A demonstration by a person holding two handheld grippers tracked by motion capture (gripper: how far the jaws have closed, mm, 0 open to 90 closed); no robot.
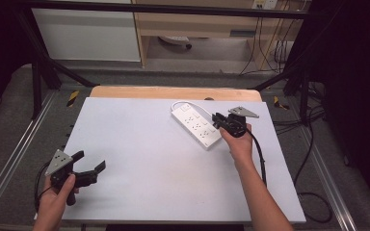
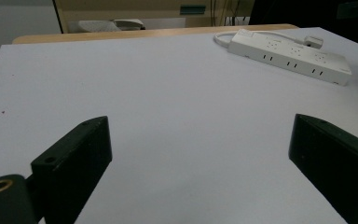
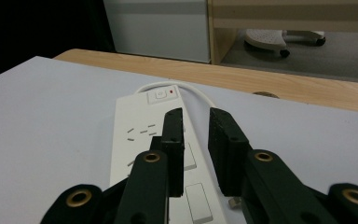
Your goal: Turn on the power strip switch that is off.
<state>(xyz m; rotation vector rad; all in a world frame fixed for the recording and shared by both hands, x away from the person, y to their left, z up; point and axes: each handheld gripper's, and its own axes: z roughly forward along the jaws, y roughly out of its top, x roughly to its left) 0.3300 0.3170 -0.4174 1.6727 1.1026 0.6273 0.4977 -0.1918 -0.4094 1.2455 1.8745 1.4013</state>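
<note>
The white power strip [image 1: 196, 123] lies on the far right part of the pale counter [image 1: 139, 163], its long axis running on a diagonal from the far left, where its switch and white cord [image 1: 178, 103] are, toward the near right. The right gripper [image 1: 217, 120] sits at the strip's right-hand edge, about midway along it, held by the right hand [image 1: 238, 139], whose forearm comes in from the bottom edge of the high view.

In the right gripper view the fingers [image 3: 173, 140] point along the strip toward its switch [image 3: 160, 95], directly over the sockets. They stand a narrow gap apart, with nothing between them; a small metal prong shows low between them, but what it belongs to cannot be made out. The strip's top face lies just beneath the fingertips, so any further work on it means going down, not across.

The left gripper [image 1: 92, 166] rests at the near left corner of the counter, well apart from the strip, its fingers [image 2: 77, 158] spread wide and empty. In the left gripper view the strip [image 2: 289, 56] lies far ahead and to the right, its long side turned partly toward that gripper.

The right hand is plainly the nearer one. The left would have to cross most of the counter to steady the strip's free end.
</note>
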